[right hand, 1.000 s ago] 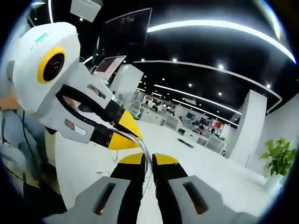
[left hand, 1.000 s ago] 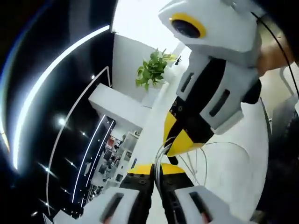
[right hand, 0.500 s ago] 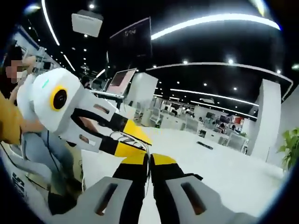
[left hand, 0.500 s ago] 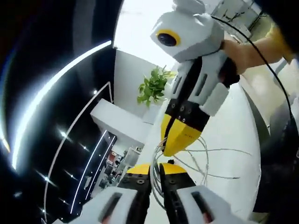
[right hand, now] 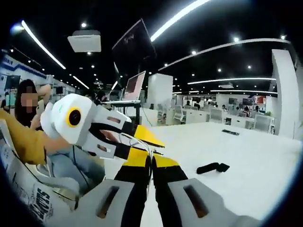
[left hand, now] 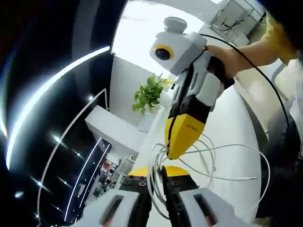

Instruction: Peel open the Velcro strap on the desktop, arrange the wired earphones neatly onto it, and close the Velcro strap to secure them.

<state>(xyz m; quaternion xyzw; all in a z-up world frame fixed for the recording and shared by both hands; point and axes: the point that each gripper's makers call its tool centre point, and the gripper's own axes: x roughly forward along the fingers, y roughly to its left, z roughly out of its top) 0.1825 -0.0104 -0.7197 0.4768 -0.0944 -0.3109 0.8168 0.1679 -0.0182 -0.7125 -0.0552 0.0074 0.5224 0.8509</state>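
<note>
White earphone cable [left hand: 207, 163] hangs in loose loops between both grippers above the white desktop [right hand: 246, 156]. In the left gripper view my left gripper [left hand: 155, 169] is shut on a strand of the cable. My right gripper [left hand: 174, 153] reaches down from the upper right, held by a hand, its yellow jaws shut on the cable just above. In the right gripper view my right gripper [right hand: 151, 158] is shut on the cable [right hand: 144, 147], and the left gripper [right hand: 158, 142] comes in from the left, almost tip to tip with it. The black Velcro strap [right hand: 212, 167] lies flat on the desk to the right.
A person in a yellow sleeve [right hand: 19, 142] sits at the left, holding the grippers. A printed box [right hand: 28, 194] is at the lower left. A laptop [right hand: 135, 85] stands on a far desk. A potted plant [left hand: 149, 94] stands beyond the desk's end.
The two grippers have drawn apart, pulling more cable loops out between them. Both views have tilted, and the strap on the desk has come into the right gripper view.
</note>
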